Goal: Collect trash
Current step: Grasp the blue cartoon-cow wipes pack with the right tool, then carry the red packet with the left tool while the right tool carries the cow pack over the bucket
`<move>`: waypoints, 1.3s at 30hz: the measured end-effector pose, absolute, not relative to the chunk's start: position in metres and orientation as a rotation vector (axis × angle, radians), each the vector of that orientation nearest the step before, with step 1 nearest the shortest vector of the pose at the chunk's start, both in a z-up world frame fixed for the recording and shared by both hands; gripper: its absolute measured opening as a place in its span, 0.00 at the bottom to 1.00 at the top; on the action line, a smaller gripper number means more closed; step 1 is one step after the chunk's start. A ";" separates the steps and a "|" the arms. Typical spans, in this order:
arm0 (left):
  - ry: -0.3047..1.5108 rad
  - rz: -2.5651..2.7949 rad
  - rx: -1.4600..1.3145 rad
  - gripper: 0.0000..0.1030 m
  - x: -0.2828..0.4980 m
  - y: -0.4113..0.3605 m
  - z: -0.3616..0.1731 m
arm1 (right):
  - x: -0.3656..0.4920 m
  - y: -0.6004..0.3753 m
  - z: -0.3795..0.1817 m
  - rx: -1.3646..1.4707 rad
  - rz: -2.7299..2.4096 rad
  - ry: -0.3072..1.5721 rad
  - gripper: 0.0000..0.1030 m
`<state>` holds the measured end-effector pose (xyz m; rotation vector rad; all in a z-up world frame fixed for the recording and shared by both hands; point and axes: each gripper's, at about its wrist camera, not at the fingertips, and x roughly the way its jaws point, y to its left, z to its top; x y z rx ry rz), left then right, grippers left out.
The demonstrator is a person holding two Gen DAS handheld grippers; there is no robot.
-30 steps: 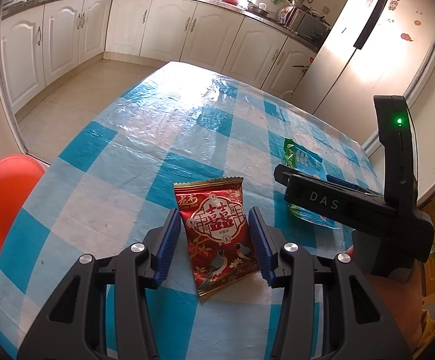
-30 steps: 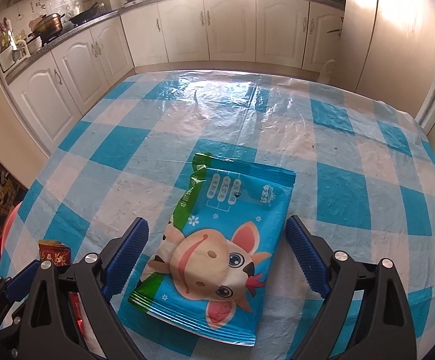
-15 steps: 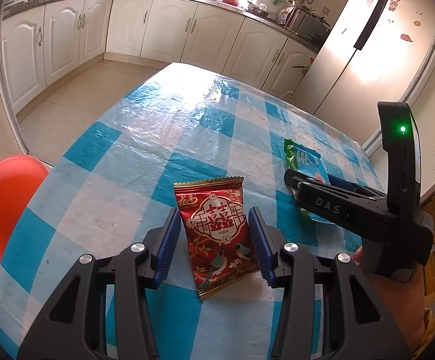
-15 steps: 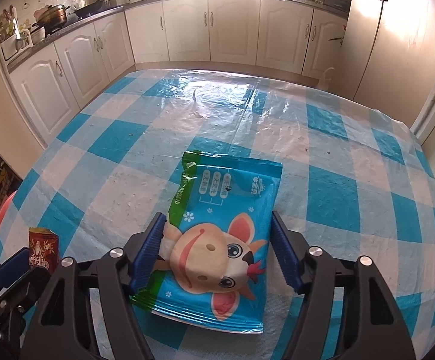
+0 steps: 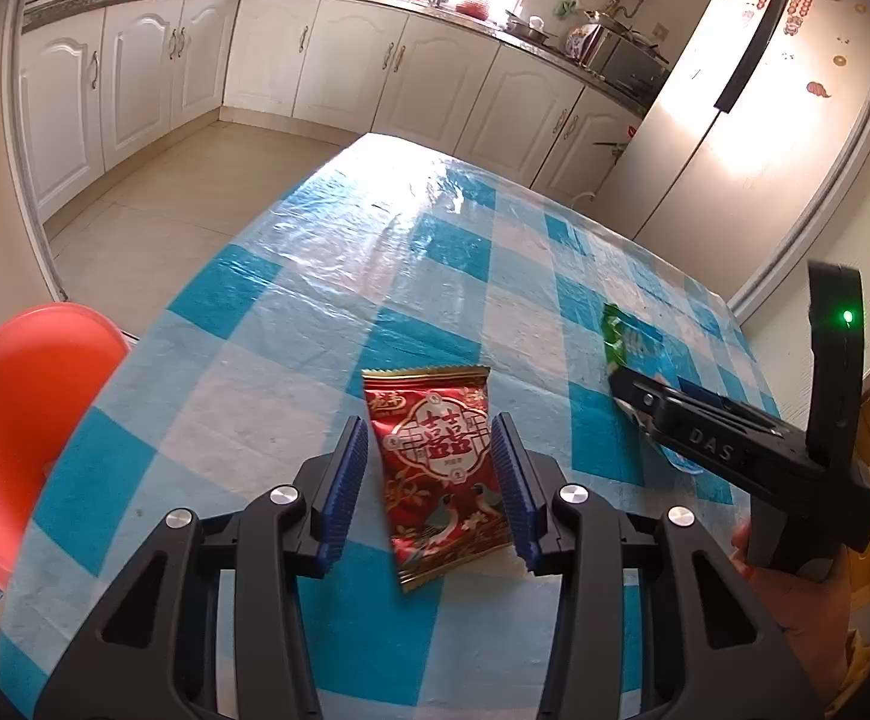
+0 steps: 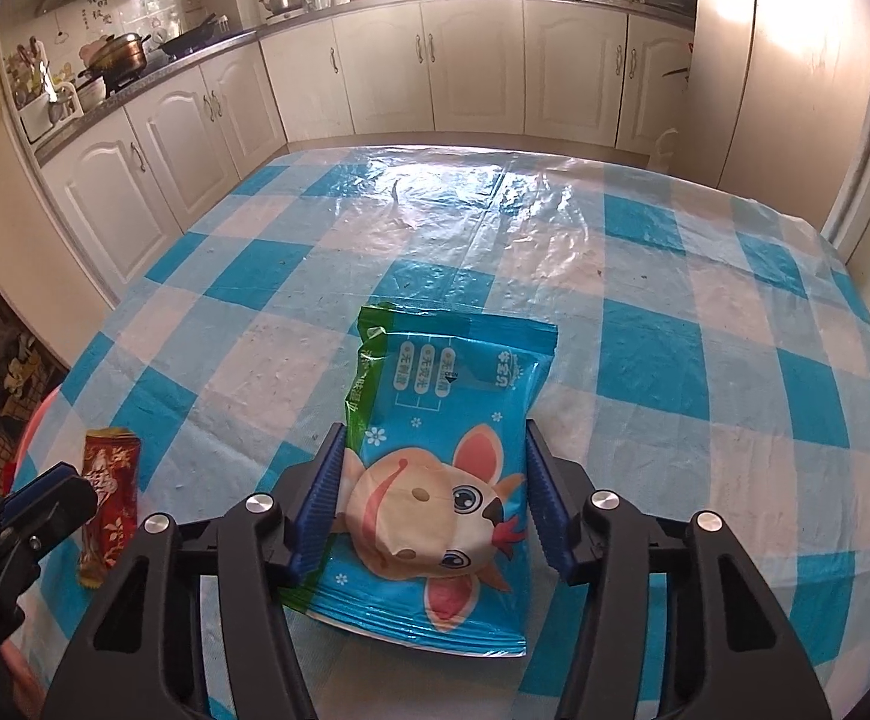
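Blue packet [image 5: 636, 343] mostly hidden behind right gripper [image 5: 645, 402]; red bowl [image 5: 21, 420] cut off.

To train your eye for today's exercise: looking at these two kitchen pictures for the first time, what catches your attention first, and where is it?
The blue wet-wipe pack with a cartoon animal stands out, lying on the checked tablecloth between the jaws of the right gripper, which have just been closing and now touch its sides. Next comes the red snack packet, flat between the left gripper jaws. An orange stool glows at the table's left edge.
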<state>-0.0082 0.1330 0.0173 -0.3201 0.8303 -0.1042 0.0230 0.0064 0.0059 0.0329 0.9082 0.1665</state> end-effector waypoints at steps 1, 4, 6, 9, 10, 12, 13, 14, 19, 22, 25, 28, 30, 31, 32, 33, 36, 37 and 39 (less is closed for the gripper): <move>0.828 -0.103 -0.321 0.43 -0.009 0.135 0.018 | 0.021 0.005 0.006 0.038 0.167 0.907 0.54; 0.830 -0.103 -0.323 0.43 -0.012 0.140 0.017 | 0.015 0.002 0.007 0.053 0.166 0.903 0.54; 0.840 -0.107 -0.329 0.43 -0.013 0.142 0.016 | 0.011 0.002 0.008 0.061 0.168 0.900 0.53; 0.848 -0.125 -0.337 0.43 -0.017 0.142 0.014 | 0.000 0.001 0.011 0.069 0.169 0.894 0.53; 0.857 -0.139 -0.339 0.43 -0.017 0.141 0.012 | -0.003 0.000 0.012 0.073 0.168 0.890 0.53; 0.874 -0.153 -0.341 0.50 -0.017 0.137 0.010 | -0.010 -0.001 0.014 0.079 0.165 0.883 0.53; 0.866 -0.158 -0.332 0.53 -0.017 0.135 0.011 | -0.014 -0.002 0.016 0.085 0.165 0.880 0.53; 0.868 -0.158 -0.319 0.54 -0.017 0.132 0.010 | -0.017 -0.003 0.018 0.091 0.166 0.878 0.53; 0.870 -0.143 -0.268 0.57 -0.006 0.122 0.011 | -0.031 -0.003 0.026 0.100 0.179 0.860 0.53; 0.871 -0.131 -0.220 0.57 0.000 0.116 0.011 | -0.037 -0.003 0.029 0.106 0.184 0.854 0.53; 0.879 -0.114 -0.180 0.43 0.004 0.110 0.011 | -0.041 -0.004 0.031 0.120 0.191 0.855 0.53; 0.879 -0.119 -0.182 0.42 0.005 0.110 0.011 | -0.044 -0.006 0.034 0.141 0.203 0.856 0.53; 0.880 -0.120 -0.184 0.42 0.005 0.110 0.011 | -0.047 -0.006 0.035 0.143 0.204 0.853 0.53; 0.880 -0.121 -0.185 0.42 0.005 0.111 0.011 | -0.048 -0.006 0.035 0.148 0.207 0.853 0.53; 0.879 -0.121 -0.184 0.42 0.004 0.111 0.012 | -0.049 -0.006 0.035 0.155 0.212 0.854 0.53; 0.877 -0.122 -0.184 0.42 0.002 0.112 0.012 | -0.050 -0.005 0.036 0.158 0.216 0.855 0.53; 0.865 -0.122 -0.201 0.42 -0.006 0.118 0.015 | -0.053 0.001 0.037 0.147 0.229 0.854 0.53; 0.860 -0.121 -0.204 0.42 -0.008 0.120 0.016 | -0.053 0.003 0.038 0.147 0.234 0.854 0.53; 0.845 -0.109 -0.210 0.42 -0.014 0.127 0.020 | -0.053 0.008 0.039 0.147 0.246 0.855 0.53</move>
